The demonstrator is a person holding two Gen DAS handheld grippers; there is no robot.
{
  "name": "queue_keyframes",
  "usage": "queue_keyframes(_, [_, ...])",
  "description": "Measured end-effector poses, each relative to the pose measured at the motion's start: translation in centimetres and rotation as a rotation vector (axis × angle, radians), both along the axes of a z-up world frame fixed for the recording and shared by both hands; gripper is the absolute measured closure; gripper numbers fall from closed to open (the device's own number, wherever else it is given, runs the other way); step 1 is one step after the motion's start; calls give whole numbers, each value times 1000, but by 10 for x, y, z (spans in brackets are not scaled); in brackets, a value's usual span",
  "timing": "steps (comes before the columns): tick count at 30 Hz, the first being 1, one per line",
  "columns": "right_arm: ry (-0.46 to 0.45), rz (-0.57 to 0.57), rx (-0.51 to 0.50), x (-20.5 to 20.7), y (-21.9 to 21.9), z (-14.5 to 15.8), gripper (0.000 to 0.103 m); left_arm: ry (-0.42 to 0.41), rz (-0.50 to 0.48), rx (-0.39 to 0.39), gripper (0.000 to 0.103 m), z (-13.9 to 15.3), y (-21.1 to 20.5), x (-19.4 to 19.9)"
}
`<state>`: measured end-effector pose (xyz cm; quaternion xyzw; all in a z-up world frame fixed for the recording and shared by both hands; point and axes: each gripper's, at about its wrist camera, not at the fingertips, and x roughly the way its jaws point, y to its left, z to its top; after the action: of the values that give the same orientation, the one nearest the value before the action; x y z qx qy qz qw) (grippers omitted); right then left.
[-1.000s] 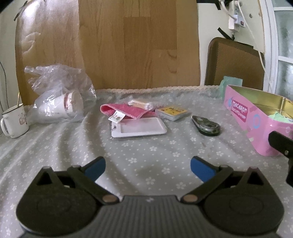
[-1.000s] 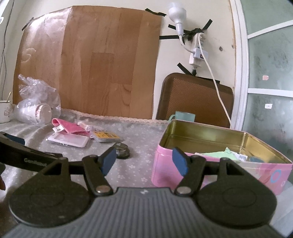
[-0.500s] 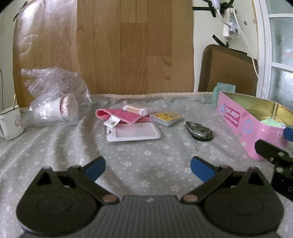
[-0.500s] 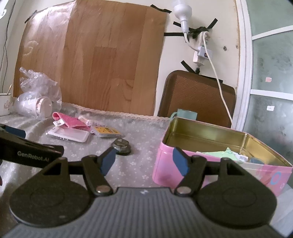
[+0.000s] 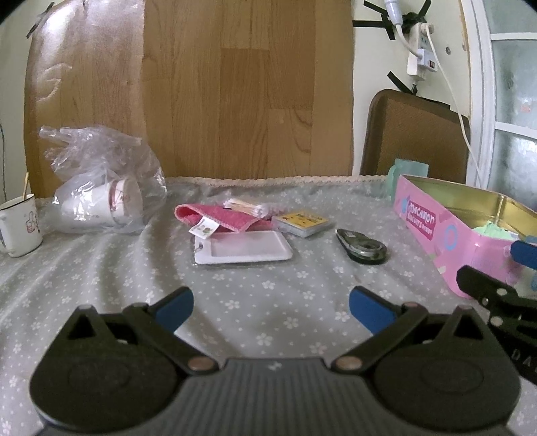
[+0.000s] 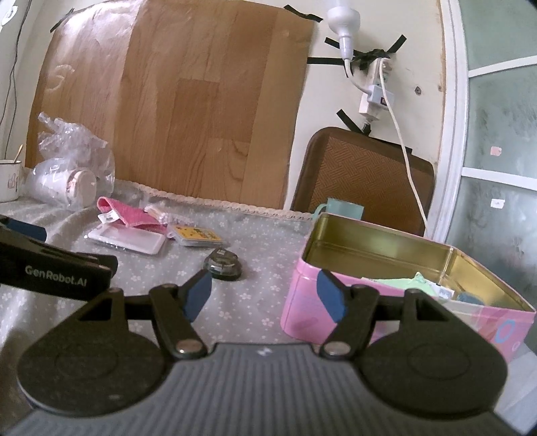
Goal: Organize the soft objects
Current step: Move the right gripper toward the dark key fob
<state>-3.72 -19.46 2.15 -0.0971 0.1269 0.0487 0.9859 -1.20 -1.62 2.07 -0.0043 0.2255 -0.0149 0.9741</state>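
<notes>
A cream wall (image 6: 335,141) runs behind the table, and taped flat against it is a big sheet of wood-grain flooring (image 5: 235,94), black tape at its corners. To the right of that, a white bulb (image 6: 342,26) and a white power adapter (image 6: 374,97) hang on the wall with a white cord (image 6: 407,157) trailing down past a brown woven chair back (image 6: 362,174). At far right, daylight glows through a frosted glass door (image 6: 500,134) in a white frame, and a grey floral tablecloth (image 5: 268,302) with a lace edge covers the table.
</notes>
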Motion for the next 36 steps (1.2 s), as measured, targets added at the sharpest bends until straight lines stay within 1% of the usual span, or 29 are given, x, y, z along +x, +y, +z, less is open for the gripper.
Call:
queue_keyframes(9, [-1,4,-18,0,2,-1,31,13,28,-55,0,0,9,1])
queue_keyframes(15, [-4,3,-14,0,2,-1,29,7,32,-48,0,0,8,0])
queue_keyframes(18, [-9,-2,-11,-1,2,0,23,2,37,-44,0,1,7,-1])
queue_keyframes(20, [-15,-10,-11,-2,2,0,20,-13,47,-39,0,1,7,-3])
queue_keyframes(23, [-24,-29,-13,-3,2,0,20,-57,74,-39,0,3,8,-7])
queue_keyframes(25, [-19,-33,-17,-1,2,0,20,-93,105,-53,0,4,13,-10])
queue_keyframes(26, [-33,-31,-18,0,3,1,20,-120,136,-60,0,5,17,-11])
queue_keyframes(28, [-108,-42,-25,-2,6,3,20,-168,197,-58,0,6,22,-14])
queue_keyframes(30, [-174,-42,-15,-2,10,6,18,-182,237,-63,0,7,26,-14])
queue_keyframes(31, [-196,-38,-2,-1,11,5,13,-177,240,-72,0,7,28,-13])
queue_keyframes(32, [-208,-38,4,0,13,4,12,-172,239,-76,0,7,29,-13])
queue_keyframes(33, [-202,-34,-17,1,16,4,11,-173,240,-75,0,7,29,-12])
queue_keyframes(35, [-236,-23,-40,-4,20,3,0,-194,242,-64,0,7,29,-14])
queue_keyframes(36, [-267,-17,-43,-10,20,2,0,-214,246,-56,0,8,28,-16])
